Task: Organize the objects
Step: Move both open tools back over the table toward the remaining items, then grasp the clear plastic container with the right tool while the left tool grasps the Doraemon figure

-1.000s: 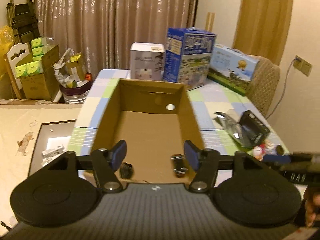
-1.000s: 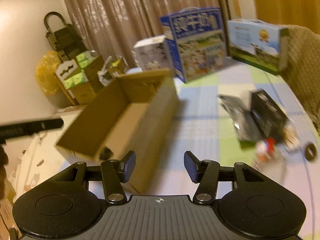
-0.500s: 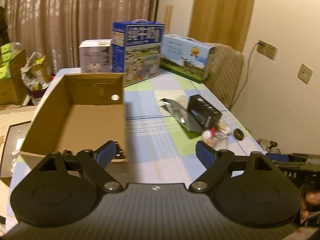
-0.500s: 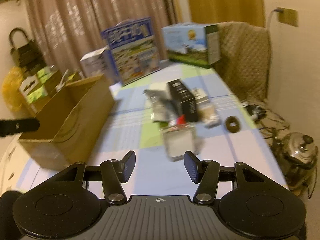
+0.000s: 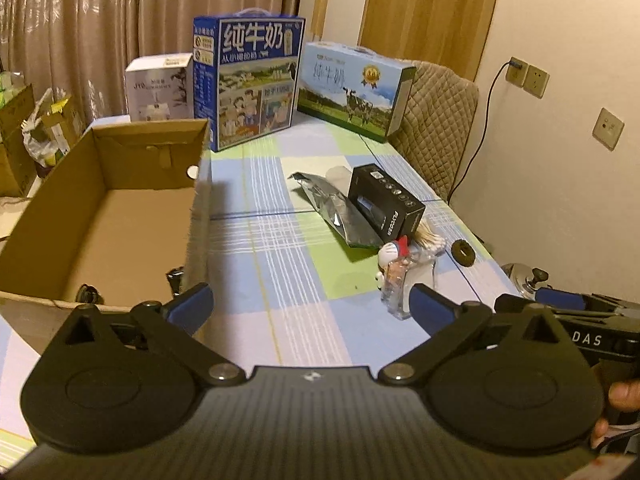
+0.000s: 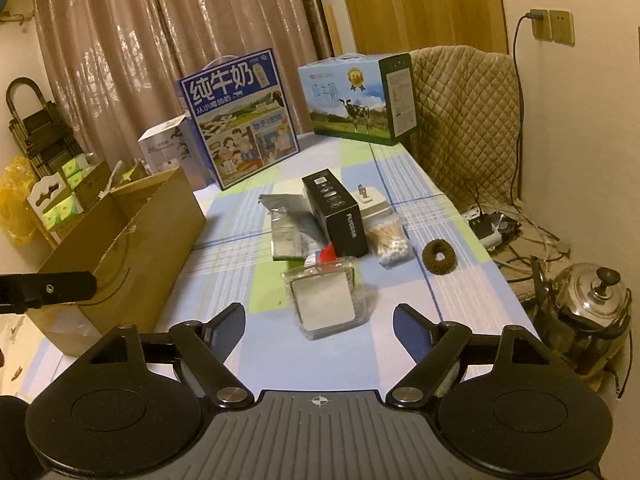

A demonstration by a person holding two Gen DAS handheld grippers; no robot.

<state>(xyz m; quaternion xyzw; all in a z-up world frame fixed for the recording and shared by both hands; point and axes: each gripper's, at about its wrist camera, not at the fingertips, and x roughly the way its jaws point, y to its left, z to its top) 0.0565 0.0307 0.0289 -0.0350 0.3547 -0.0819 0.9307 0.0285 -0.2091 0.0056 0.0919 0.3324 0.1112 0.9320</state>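
An open cardboard box (image 5: 100,216) (image 6: 132,240) stands on the left of the checked table (image 5: 288,280), with small dark items in its near corner (image 5: 176,276). A pile lies at the right: a black carton (image 6: 336,212) (image 5: 384,200), a silver pouch (image 6: 288,224), cotton swabs (image 6: 392,240), a brown ring (image 6: 440,257) and a clear plastic case (image 6: 326,300) (image 5: 396,280). My left gripper (image 5: 310,308) is open and empty beside the box. My right gripper (image 6: 318,320) is open and empty just before the clear case.
Two milk cartons (image 6: 240,116) (image 6: 360,100) and a white box (image 5: 158,86) stand at the table's far end. A padded chair (image 6: 464,120) stands at the right. A metal kettle (image 6: 588,312) and cables sit on the floor by the wall.
Both grippers have swung right from the cardboard box toward the pile. Both have opened wider. The right one now faces the clear case.
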